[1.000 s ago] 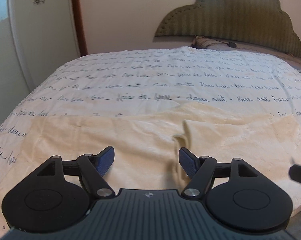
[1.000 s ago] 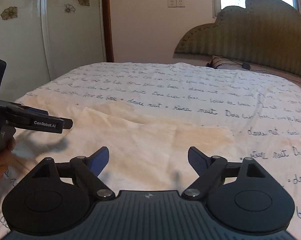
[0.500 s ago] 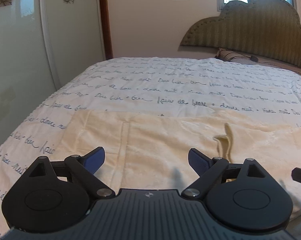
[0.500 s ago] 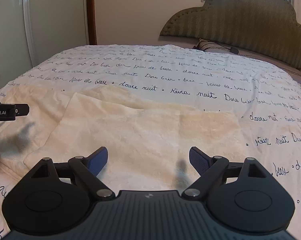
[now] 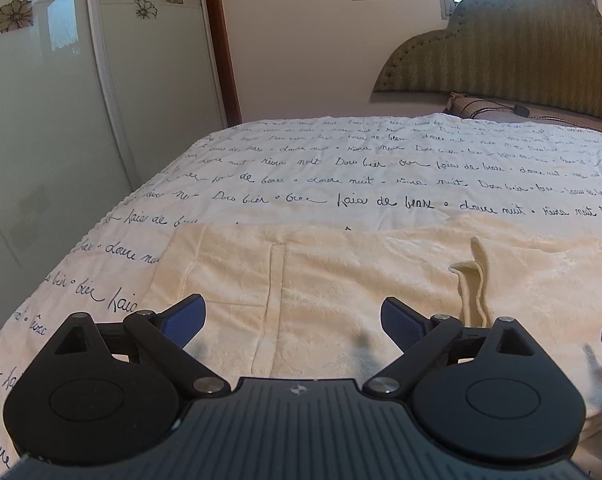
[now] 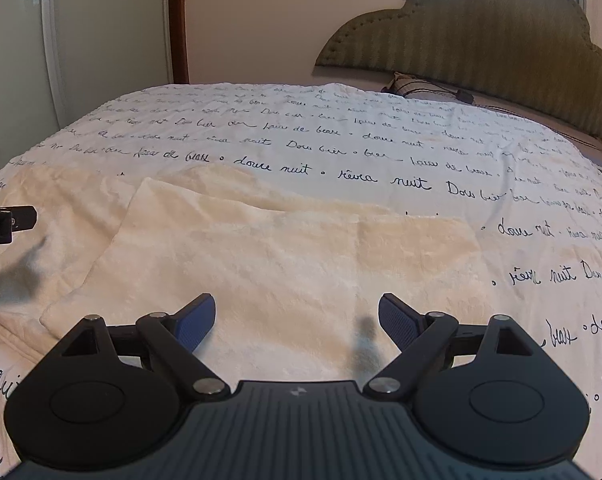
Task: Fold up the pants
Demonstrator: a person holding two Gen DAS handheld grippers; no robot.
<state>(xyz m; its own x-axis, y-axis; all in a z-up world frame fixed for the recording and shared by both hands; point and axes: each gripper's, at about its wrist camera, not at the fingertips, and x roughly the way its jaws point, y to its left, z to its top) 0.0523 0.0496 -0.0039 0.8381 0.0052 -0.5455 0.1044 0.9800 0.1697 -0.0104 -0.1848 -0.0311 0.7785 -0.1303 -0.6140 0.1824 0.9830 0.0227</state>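
Note:
Cream fleece pants [image 5: 341, 280] lie flat across the near part of the bed, with a raised fold [image 5: 475, 276] towards their right. My left gripper [image 5: 293, 316] hovers over the left part; its jaws are opening and nothing sits between the blue pads [image 5: 189, 316]. In the right wrist view the pants [image 6: 285, 256] end in a straight edge at the right. My right gripper [image 6: 297, 316] hangs open above that part, with only cloth below it. The left gripper's finger [image 6: 9, 222] pokes in at that view's left edge.
A white quilt with dark script [image 5: 361, 172] covers the bed [image 6: 341, 128]. A green padded headboard [image 6: 481, 32] and a pillow [image 5: 481, 108] are at the far end. A glass wardrobe door with flower prints [image 5: 41, 120] stands to the left.
My left gripper's jaws have widened and its view has swung left, showing more of the wardrobe. The right view has shifted right, so the left gripper and the hand have slid out at its left edge.

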